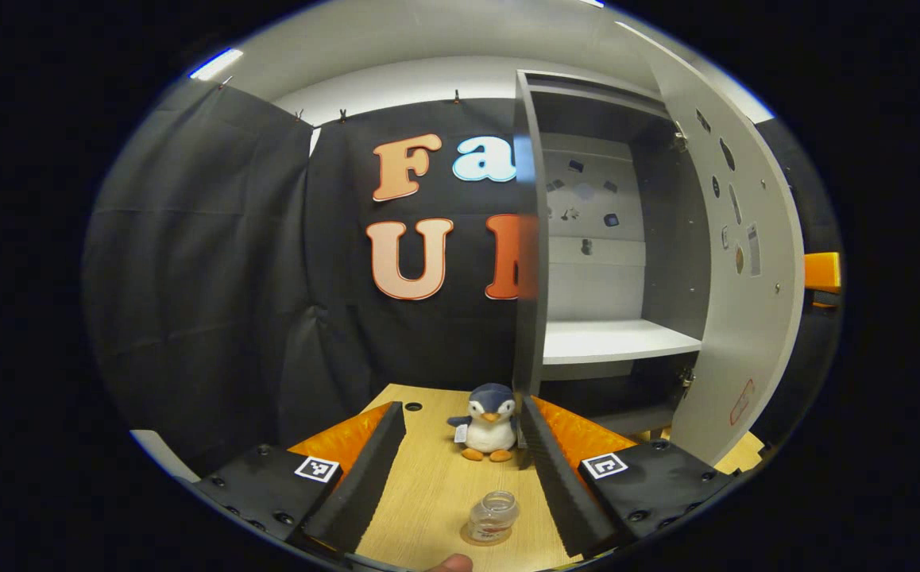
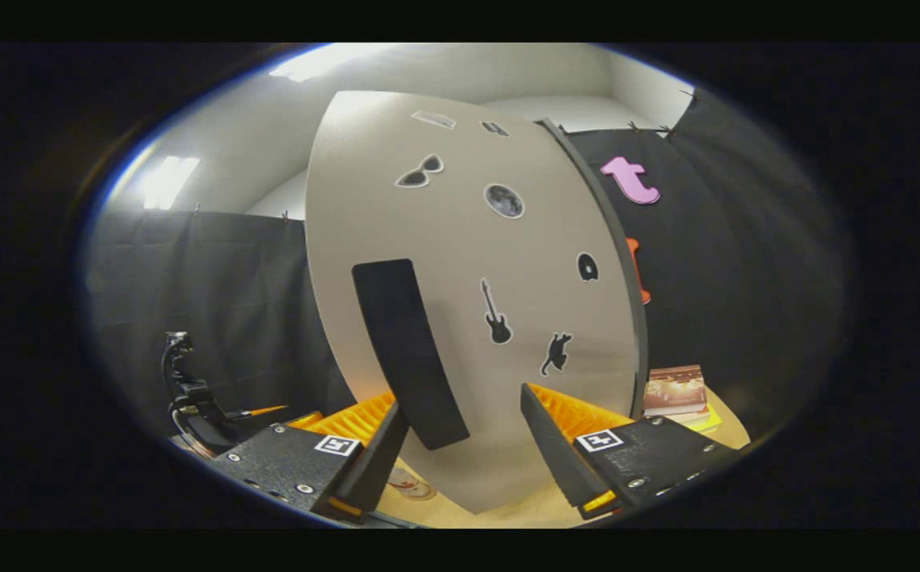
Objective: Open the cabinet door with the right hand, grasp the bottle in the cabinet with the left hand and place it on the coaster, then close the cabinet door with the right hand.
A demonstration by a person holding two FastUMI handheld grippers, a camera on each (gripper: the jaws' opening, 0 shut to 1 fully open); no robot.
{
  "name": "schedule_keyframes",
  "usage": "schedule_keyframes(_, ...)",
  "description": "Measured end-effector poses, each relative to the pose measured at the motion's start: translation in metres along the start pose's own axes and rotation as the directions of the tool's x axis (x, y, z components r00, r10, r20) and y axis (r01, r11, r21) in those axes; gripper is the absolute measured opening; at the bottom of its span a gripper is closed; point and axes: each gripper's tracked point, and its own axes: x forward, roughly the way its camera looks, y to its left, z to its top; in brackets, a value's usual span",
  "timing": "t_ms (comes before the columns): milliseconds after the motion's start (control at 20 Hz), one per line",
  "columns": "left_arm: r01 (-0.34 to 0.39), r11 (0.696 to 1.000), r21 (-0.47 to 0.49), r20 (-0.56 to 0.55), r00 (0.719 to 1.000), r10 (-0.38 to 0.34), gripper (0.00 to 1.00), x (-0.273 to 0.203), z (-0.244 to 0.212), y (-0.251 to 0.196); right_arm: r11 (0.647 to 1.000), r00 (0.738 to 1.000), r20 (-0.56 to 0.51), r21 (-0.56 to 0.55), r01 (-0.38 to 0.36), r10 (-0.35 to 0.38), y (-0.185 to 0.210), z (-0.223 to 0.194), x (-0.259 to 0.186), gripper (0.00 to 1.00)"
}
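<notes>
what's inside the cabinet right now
The cabinet stands open with a bare white shelf and small stickers on its back wall. The space under the shelf is dark and partly hidden. The bottle stands outside on the table.

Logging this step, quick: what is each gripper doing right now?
Left gripper: open, holding nothing; bottle sits on the table between its jaws.
Right gripper: open, facing the door.

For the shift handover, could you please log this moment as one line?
stage: bottle on table, released | left gripper: open | right gripper: open, facing cabinet door | door: open | next: close door
</notes>
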Motion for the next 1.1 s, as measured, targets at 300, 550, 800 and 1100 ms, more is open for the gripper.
schedule_keyframes(300,-0.05,0.998,-0.033,0.011,0.999,0.051,0.95,0.013,0.002,0.026,0.997,1.0,-0.002,-0.083,-0.007,0.006,0.028,-0.002,0.045,0.89)
schedule_keyframes(550,-0.051,0.998,-0.048,0.016,0.999,0.051,0.96,0.027,0.005,0.038,0.995,1.0,0.023,-0.101,0.021,-0.019,0.038,-0.002,0.071,0.9)
schedule_keyframes(800,-0.033,0.997,-0.063,0.008,0.999,0.033,0.96,0.058,0.003,0.049,0.991,0.996,0.054,-0.108,0.078,-0.073,0.04,-0.003,0.081,0.97)
schedule_keyframes(1100,-0.007,0.997,-0.075,0.007,1.0,0.008,0.96,0.087,0.004,0.054,0.965,0.975,0.104,-0.153,0.213,-0.199,0.04,-0.006,0.089,0.95)
